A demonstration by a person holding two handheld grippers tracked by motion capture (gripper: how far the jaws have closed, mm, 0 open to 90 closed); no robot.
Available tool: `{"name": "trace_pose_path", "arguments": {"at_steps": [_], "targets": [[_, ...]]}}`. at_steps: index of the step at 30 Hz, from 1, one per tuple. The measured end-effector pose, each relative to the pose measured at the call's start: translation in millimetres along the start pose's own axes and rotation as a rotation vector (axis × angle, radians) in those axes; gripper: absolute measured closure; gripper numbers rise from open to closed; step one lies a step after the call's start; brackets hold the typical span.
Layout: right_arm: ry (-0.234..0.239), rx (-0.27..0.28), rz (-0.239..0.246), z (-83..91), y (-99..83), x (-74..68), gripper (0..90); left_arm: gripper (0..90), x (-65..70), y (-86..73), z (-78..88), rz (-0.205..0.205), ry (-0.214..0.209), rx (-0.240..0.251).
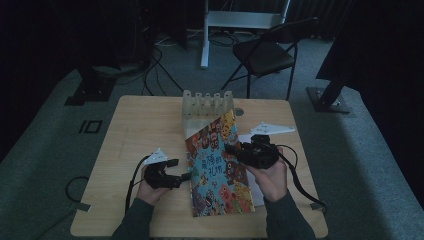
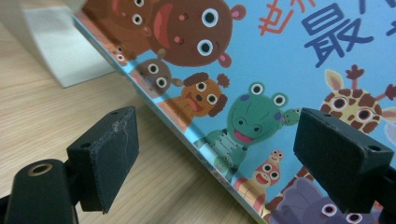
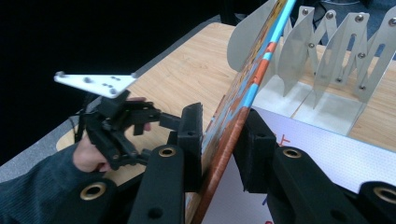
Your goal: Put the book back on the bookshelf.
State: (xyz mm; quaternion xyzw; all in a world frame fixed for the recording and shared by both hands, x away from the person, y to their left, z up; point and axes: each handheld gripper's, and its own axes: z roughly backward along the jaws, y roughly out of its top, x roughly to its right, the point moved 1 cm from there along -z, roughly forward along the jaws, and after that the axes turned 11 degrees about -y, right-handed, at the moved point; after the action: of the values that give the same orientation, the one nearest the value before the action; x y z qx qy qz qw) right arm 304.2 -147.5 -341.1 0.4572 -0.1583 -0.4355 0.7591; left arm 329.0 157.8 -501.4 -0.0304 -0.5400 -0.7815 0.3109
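Observation:
A colourful picture book [image 1: 218, 167] with cartoon animals on a blue cover stands tilted on the table, its far end at the white slotted rack [image 1: 207, 106]. My right gripper [image 1: 231, 149] is shut on the book's right edge; in the right gripper view the jaws [image 3: 224, 135] clamp the orange-and-blue spine [image 3: 250, 88]. My left gripper [image 1: 180, 169] is open beside the book's lower left edge. In the left gripper view its pads [image 2: 109, 149] stand wide apart, one over the wood, the other over the cover [image 2: 243, 93], touching nothing.
The rack [image 3: 327, 60] has several upright white dividers on a flat base [image 2: 60, 51]. A white printed sheet or book [image 3: 327, 154] lies flat under my right hand. The wooden table [image 1: 140, 120] ends near both forearms. A folding chair [image 1: 265, 50] stands behind it.

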Motion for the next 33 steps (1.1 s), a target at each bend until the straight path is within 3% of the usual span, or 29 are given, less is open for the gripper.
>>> {"name": "trace_pose_path", "arguments": {"at_steps": [4, 8, 9, 10, 16, 19, 21, 26, 30, 33], "targets": [[0.013, 0.005, 0.0, 1.7, 0.8, -0.4, 73.6, 14.1, -3.0, 2.3, -9.2, -0.005, -0.015, -0.026], [0.034, 0.012, 0.0, 4.3, 0.5, -1.6, 74.0, 6.3, -13.4, 0.4, -20.7, 0.012, -0.037, -0.058], [0.034, 0.012, 0.0, 4.3, 0.5, -1.6, 74.0, 6.3, -15.7, 0.0, -23.1, 0.02, -0.053, -0.058], [0.036, 0.015, -0.001, 5.5, 0.2, -1.9, 74.0, 2.5, -18.9, 0.8, -25.9, 0.041, -0.101, -0.048], [0.045, 0.021, -0.007, 7.7, 0.1, -0.9, 74.2, 2.1, -21.8, 5.9, -30.6, 0.044, -0.159, -0.033], [0.059, 0.027, -0.012, 10.4, -0.6, -1.3, 74.4, 1.6, -26.9, 5.8, -35.3, 0.088, -0.258, -0.035], [0.059, 0.028, -0.009, 11.2, -0.7, -1.4, 74.5, 1.6, -28.5, 4.9, -37.0, 0.09, -0.286, -0.025], [0.065, 0.033, -0.023, 12.1, -1.5, 0.9, 74.5, 1.5, -31.3, 5.7, -40.5, 0.107, -0.317, -0.013], [0.066, 0.034, -0.021, 12.6, -1.6, 2.5, 74.4, 2.1, -30.2, 8.0, -41.1, 0.113, -0.312, -0.02], [0.085, 0.032, -0.022, 16.5, -2.7, 7.8, 74.3, 14.7, -29.8, 7.4, -36.1, 0.107, -0.302, -0.021]]}}
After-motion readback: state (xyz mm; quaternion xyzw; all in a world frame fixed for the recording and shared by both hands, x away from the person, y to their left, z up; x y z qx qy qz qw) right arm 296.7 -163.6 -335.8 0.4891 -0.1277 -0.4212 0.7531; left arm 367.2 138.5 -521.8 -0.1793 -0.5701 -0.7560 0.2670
